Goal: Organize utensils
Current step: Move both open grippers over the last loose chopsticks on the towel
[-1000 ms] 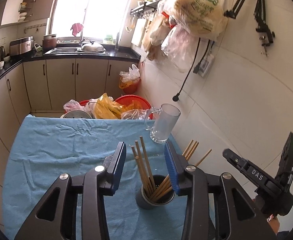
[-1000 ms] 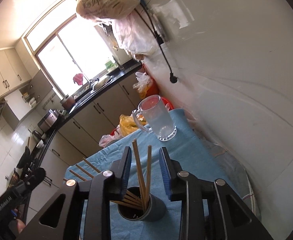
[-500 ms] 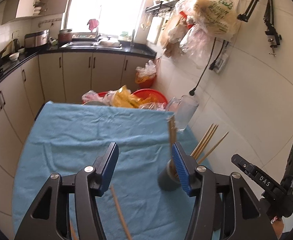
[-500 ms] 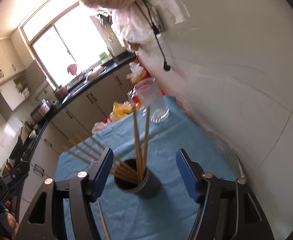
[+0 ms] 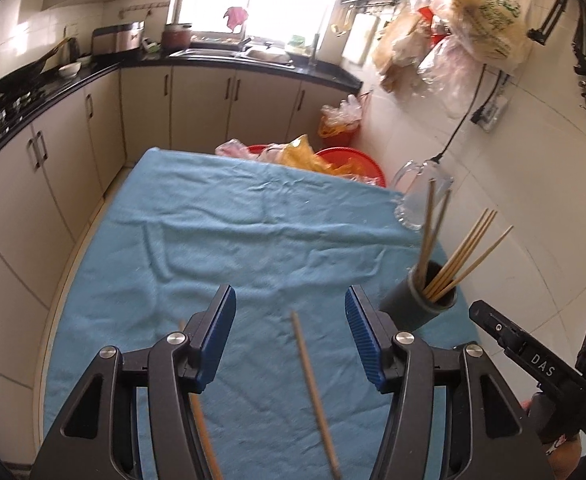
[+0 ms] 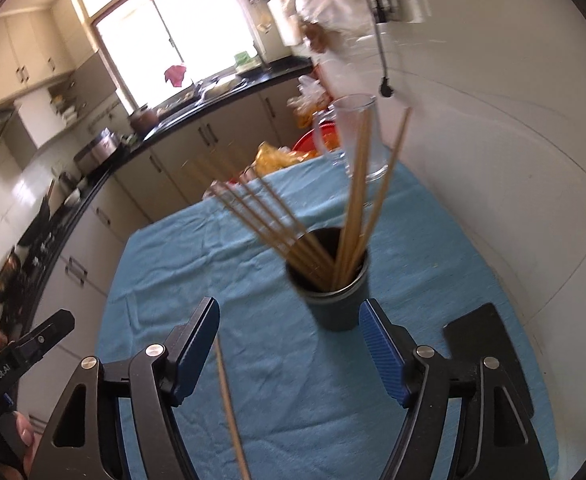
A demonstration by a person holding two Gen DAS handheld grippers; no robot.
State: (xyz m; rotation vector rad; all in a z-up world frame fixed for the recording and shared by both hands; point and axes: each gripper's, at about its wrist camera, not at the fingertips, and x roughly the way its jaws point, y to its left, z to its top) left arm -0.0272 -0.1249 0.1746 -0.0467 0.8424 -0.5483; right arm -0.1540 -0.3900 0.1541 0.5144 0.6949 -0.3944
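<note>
A dark grey cup (image 5: 421,304) (image 6: 335,300) holding several wooden chopsticks (image 6: 357,204) stands on the blue cloth (image 5: 253,240) near the wall. My left gripper (image 5: 291,334) is open and empty, left of the cup. A loose chopstick (image 5: 313,392) lies on the cloth between its jaws, and another (image 5: 201,420) lies by the left jaw. My right gripper (image 6: 289,348) is open and empty, just in front of the cup. A loose chopstick (image 6: 229,408) lies near its left jaw.
A clear glass mug (image 5: 417,196) (image 6: 357,140) stands at the far right of the cloth by the white tiled wall. Red basins with plastic bags (image 5: 317,156) sit beyond the table. Kitchen cabinets and a black counter (image 5: 197,56) run along the left and back.
Both grippers have opened wide and pulled back from the cup. The left one has moved left, so the cup now sits off to its right. Loose chopsticks on the cloth have come into view.
</note>
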